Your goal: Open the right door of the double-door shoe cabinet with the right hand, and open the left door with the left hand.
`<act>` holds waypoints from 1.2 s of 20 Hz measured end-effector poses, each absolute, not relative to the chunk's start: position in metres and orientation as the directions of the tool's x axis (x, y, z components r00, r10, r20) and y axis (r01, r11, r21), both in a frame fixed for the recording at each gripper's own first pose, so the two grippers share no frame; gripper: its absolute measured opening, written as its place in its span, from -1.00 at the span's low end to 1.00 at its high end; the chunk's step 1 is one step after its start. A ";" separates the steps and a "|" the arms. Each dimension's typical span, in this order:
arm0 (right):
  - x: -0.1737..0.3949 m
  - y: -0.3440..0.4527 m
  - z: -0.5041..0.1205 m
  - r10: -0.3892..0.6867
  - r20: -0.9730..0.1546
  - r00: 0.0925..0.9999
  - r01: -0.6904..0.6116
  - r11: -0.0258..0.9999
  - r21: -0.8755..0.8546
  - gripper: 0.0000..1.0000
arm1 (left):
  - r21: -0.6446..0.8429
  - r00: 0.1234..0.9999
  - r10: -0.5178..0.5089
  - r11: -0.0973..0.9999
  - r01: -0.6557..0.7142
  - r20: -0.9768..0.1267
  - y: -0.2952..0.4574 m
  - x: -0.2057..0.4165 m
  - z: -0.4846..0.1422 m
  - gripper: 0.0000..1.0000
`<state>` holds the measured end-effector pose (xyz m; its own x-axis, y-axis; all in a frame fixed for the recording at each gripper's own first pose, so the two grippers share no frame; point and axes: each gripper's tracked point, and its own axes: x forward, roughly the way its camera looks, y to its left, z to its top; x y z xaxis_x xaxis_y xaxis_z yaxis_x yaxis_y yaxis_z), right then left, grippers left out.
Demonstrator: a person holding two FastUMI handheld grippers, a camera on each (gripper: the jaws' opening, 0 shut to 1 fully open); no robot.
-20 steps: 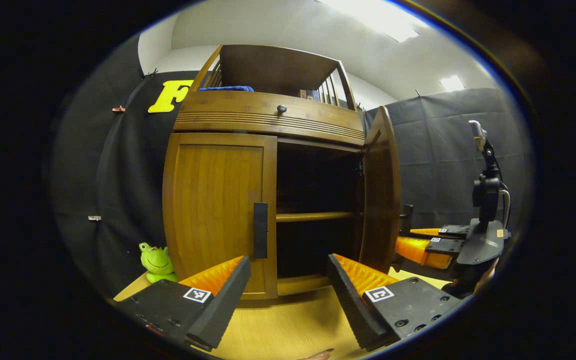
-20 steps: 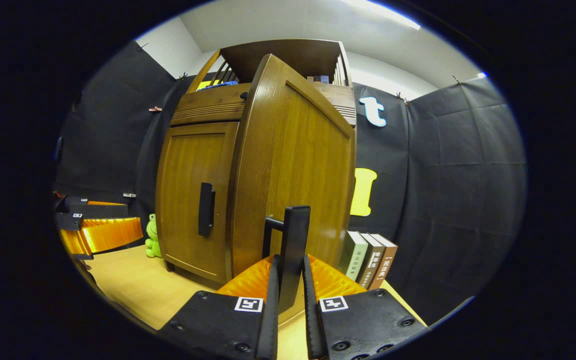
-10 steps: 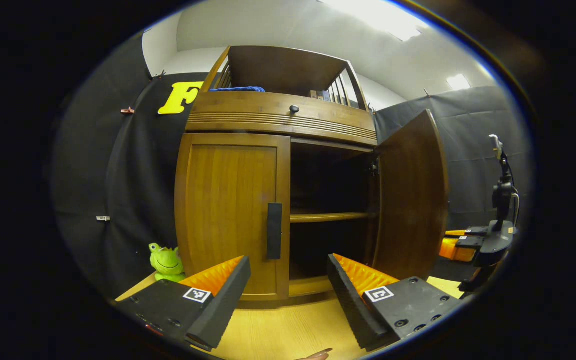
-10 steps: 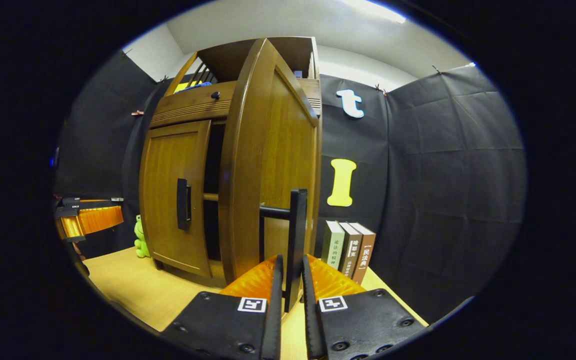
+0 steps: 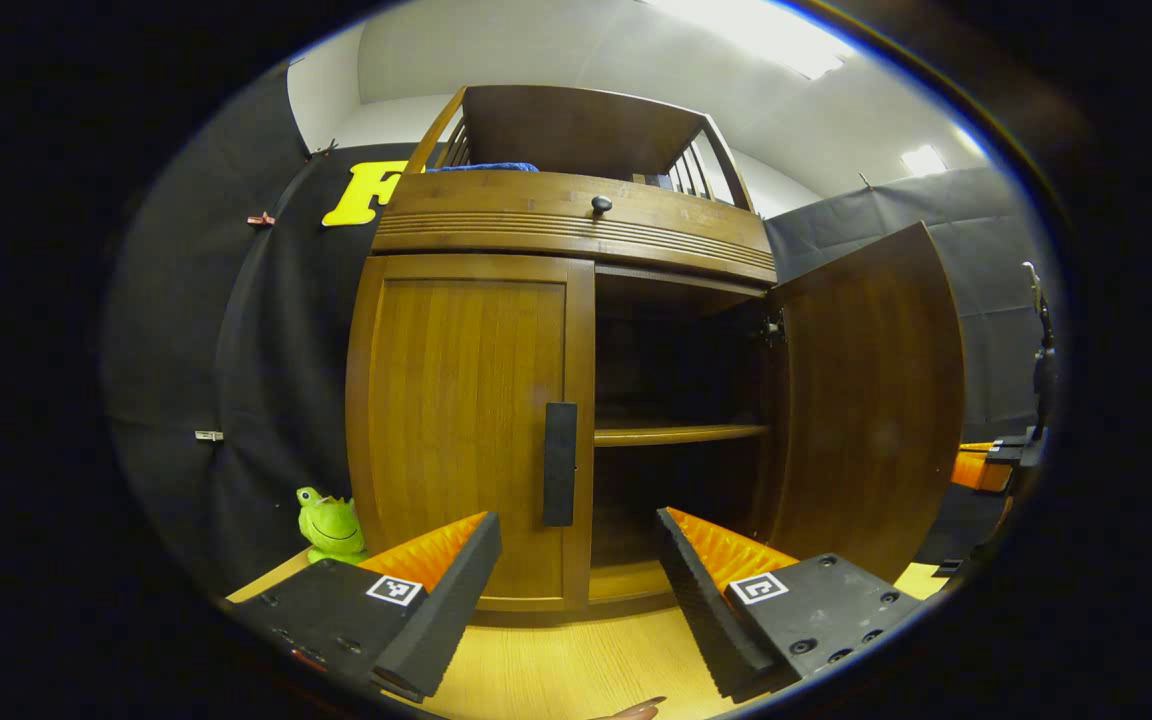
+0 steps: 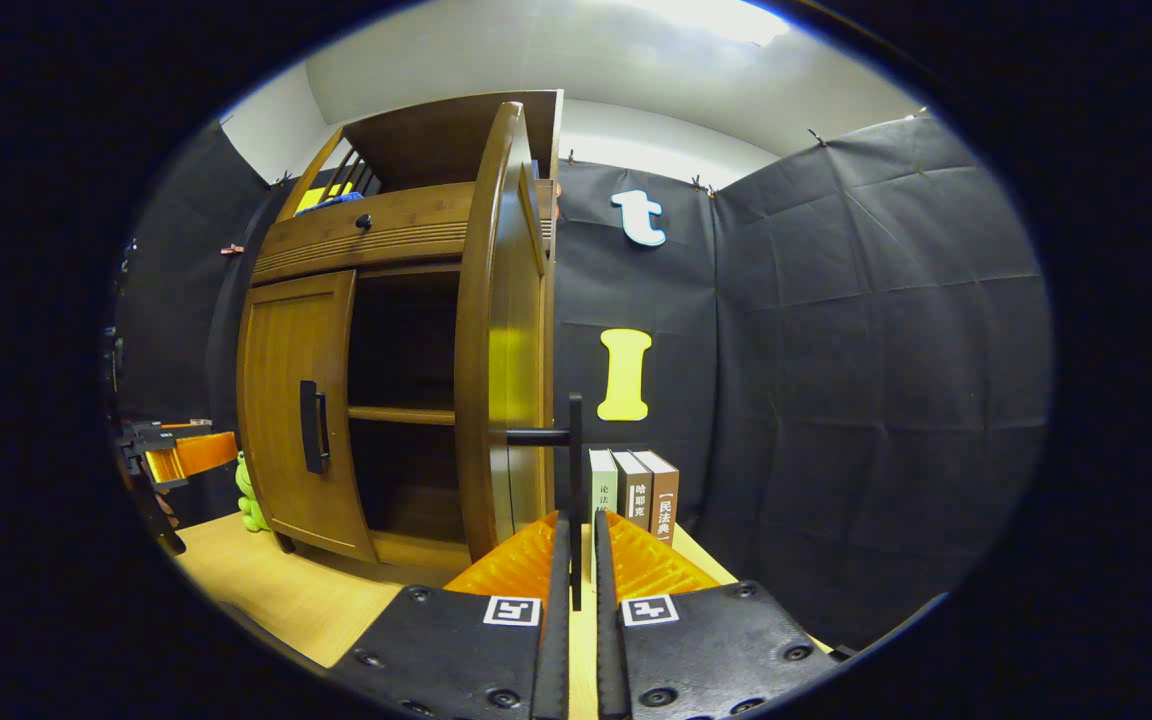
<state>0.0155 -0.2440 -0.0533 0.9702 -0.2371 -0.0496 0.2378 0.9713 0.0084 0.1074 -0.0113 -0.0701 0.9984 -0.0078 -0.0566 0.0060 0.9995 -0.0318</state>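
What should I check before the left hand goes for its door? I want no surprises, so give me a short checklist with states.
1. Right door swung wide open: ok.
2. Right hand-held gripper clamped on the right door handle: ok, release not yet done.
3. Left door closed: ok, not yet opened.
4. Left door handle unobstructed: ok.
5. Left hand-held gripper open, short of the handle: ok.
6. Green frog toy clear of the left door's swing: cannot tell.

Book spines [image 6: 636,490] carry Chinese characters, too small to read.
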 end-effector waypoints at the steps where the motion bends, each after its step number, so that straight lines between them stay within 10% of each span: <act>1: 0.014 -0.249 -0.053 -0.239 -0.048 0.970 0.240 0.971 0.008 -0.69 | -0.032 0.998 -0.007 0.999 0.006 -0.058 -0.013 0.113 -0.073 0.92; 15: -0.011 -0.284 -0.046 -0.323 -0.009 0.946 0.321 0.944 -0.077 -0.63 | -0.070 0.991 0.113 0.991 -0.118 -0.065 0.025 0.215 -0.095 0.90; 22: -0.051 -0.304 -0.009 -0.385 0.118 0.915 0.385 0.923 0.025 0.90 | -0.003 0.988 0.116 0.993 -0.117 -0.099 0.017 0.257 -0.109 0.92; 24: -0.059 -0.312 -0.007 -0.409 0.131 0.903 0.410 0.912 0.019 1.00 | 0.004 0.985 0.130 0.991 -0.131 -0.109 0.018 0.266 -0.114 0.90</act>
